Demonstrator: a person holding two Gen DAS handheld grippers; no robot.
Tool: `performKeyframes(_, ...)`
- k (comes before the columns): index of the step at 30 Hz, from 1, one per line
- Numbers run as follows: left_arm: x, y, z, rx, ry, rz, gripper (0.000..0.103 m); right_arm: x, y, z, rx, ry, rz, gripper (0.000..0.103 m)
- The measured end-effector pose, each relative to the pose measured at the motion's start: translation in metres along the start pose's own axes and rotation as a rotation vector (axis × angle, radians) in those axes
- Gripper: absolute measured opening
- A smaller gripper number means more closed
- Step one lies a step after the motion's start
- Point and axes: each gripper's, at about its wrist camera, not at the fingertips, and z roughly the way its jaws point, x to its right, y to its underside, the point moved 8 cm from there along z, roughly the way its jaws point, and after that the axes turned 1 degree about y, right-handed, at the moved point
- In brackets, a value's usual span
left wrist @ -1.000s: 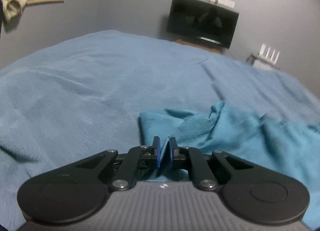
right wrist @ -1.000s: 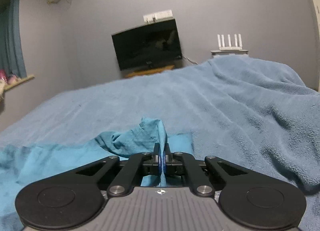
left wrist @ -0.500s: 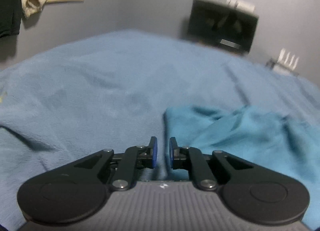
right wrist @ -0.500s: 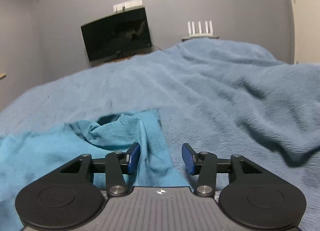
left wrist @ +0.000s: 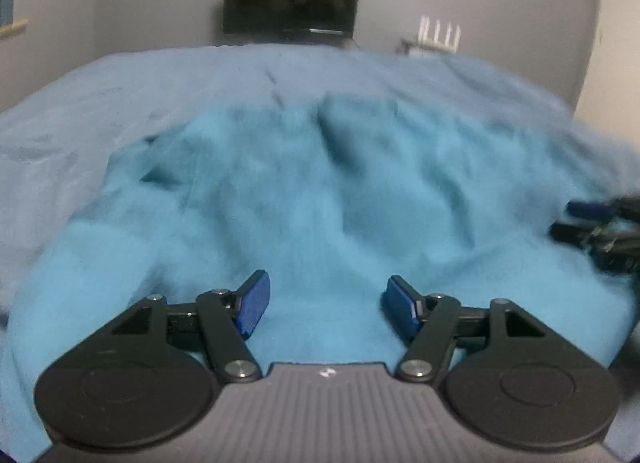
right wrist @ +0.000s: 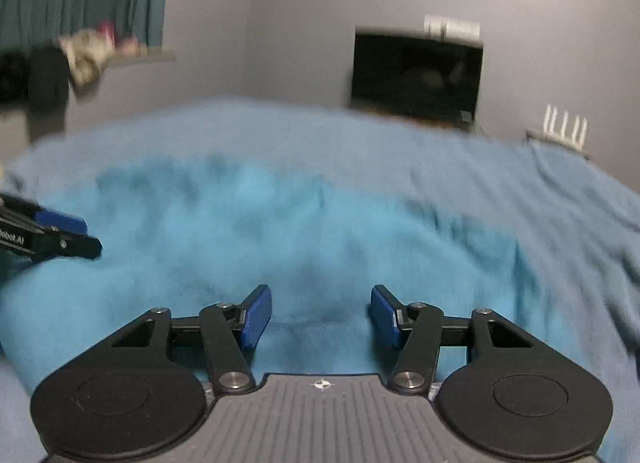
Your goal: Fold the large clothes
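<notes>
Across the lower frame both claws, left gripper point(left wrist: 325, 305) and right gripper point(right wrist: 320, 313), have just been opening, nothing between them, over the teal garment point(left wrist: 320, 191); next fold needs a fresh edge grasp.

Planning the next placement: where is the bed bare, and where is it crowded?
Bare blanket right of the teal garment, towards the router, and left of it in the left wrist view. Crowded mid-bed: garment, left tool, right tool.

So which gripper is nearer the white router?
Right. The right gripper sits on the router's side of the teal garment; the left gripper is beside it, farther away.
</notes>
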Motion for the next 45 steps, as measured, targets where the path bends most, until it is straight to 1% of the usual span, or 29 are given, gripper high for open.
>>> performKeyframes(1, 0.002, 0.007, -0.002, -0.01, -0.036, 0.06, 0.065, 0.001, 0.009, -0.002, -0.02, 0.023, -0.015, 0.057)
performKeyframes(2, 0.002, 0.011, 0.0, -0.017, -0.057, 0.082, 0.065, 0.004, 0.017, -0.005, -0.029, 0.055, -0.028, 0.057)
performKeyframes(4, -0.008, 0.02, -0.007, -0.03, -0.08, 0.047, 0.065, 0.019, 0.026, -0.012, -0.036, 0.114, 0.001, 0.059)
performKeyframes(6, -0.015, 0.026, -0.012, -0.031, -0.094, -0.006, 0.065, 0.04, 0.029, -0.018, -0.042, 0.173, 0.077, 0.059)
performKeyframes(8, -0.018, 0.032, -0.02, -0.034, -0.118, -0.015, 0.065, 0.059, 0.039, -0.02, -0.073, 0.228, 0.15, 0.059)
performKeyframes(10, -0.019, 0.035, -0.026, -0.036, -0.136, -0.029, 0.066, 0.067, 0.047, -0.02, -0.089, 0.233, 0.211, 0.058)
performKeyframes(12, -0.019, 0.031, -0.046, -0.015, -0.162, -0.061, 0.066, 0.064, 0.044, -0.029, -0.052, 0.246, 0.255, 0.055)
performKeyframes(13, -0.016, 0.03, -0.056, 0.011, -0.17, -0.075, 0.066, 0.061, 0.041, -0.037, -0.016, 0.231, 0.27, 0.056)
performKeyframes(14, -0.011, 0.029, -0.065, 0.045, -0.166, -0.079, 0.066, 0.053, 0.036, -0.046, 0.038, 0.194, 0.282, 0.056)
performKeyframes(16, 0.005, 0.025, -0.081, 0.121, -0.115, -0.05, 0.068, 0.032, 0.028, -0.063, 0.117, 0.139, 0.256, 0.056)
performKeyframes(17, 0.016, 0.021, -0.087, 0.154, -0.094, -0.021, 0.072, 0.02, 0.023, -0.068, 0.144, 0.119, 0.23, 0.056)
performKeyframes(18, 0.028, 0.019, -0.09, 0.179, -0.081, 0.014, 0.078, 0.007, 0.021, -0.071, 0.161, 0.093, 0.204, 0.056)
performKeyframes(19, 0.039, 0.018, -0.09, 0.188, -0.074, 0.051, 0.081, -0.005, 0.02, -0.072, 0.166, 0.067, 0.18, 0.057)
performKeyframes(20, 0.049, 0.016, -0.085, 0.183, -0.07, 0.083, 0.083, -0.014, 0.021, -0.074, 0.156, 0.051, 0.16, 0.057)
performKeyframes(21, 0.058, 0.018, -0.08, 0.168, -0.064, 0.11, 0.083, -0.024, 0.025, -0.068, 0.132, 0.039, 0.138, 0.057)
performKeyframes(23, 0.072, 0.029, -0.064, 0.122, -0.043, 0.155, 0.083, -0.038, 0.032, -0.054, 0.089, 0.038, 0.094, 0.057)
performKeyframes(25, 0.076, 0.043, -0.047, 0.047, -0.055, 0.194, 0.083, -0.047, 0.041, -0.046, 0.056, 0.062, 0.036, 0.056)
performKeyframes(27, 0.072, 0.054, -0.037, 0.0, -0.047, 0.2, 0.086, -0.054, 0.052, -0.039, 0.01, 0.071, 0.009, 0.056)
performKeyframes(29, 0.069, 0.059, -0.034, -0.013, -0.042, 0.202, 0.087, -0.056, 0.059, -0.032, -0.024, 0.105, -0.034, 0.057)
performKeyframes(31, 0.07, 0.058, -0.034, -0.014, -0.044, 0.206, 0.087, -0.053, 0.059, -0.033, -0.034, 0.115, -0.026, 0.061)
performKeyframes(33, 0.07, 0.058, -0.037, -0.01, -0.044, 0.208, 0.087, -0.046, 0.058, -0.032, -0.04, 0.131, 0.015, 0.067)
performKeyframes(36, 0.068, 0.059, -0.038, -0.001, -0.043, 0.196, 0.088, -0.03, 0.051, -0.045, 0.001, 0.11, 0.152, 0.067)
performKeyframes(38, 0.068, 0.059, -0.038, 0.001, -0.043, 0.191, 0.088, -0.012, 0.046, -0.064, 0.059, 0.103, 0.287, 0.067)
performKeyframes(41, 0.07, 0.057, -0.042, 0.017, -0.046, 0.189, 0.089, 0.019, 0.046, -0.096, 0.136, 0.1, 0.529, 0.067)
performKeyframes(43, 0.072, 0.051, -0.049, 0.06, -0.053, 0.181, 0.089, 0.04, 0.053, -0.116, 0.159, 0.118, 0.681, 0.067)
performKeyframes(45, 0.077, 0.043, -0.059, 0.115, -0.062, 0.176, 0.089, 0.055, 0.065, -0.129, 0.168, 0.143, 0.782, 0.066)
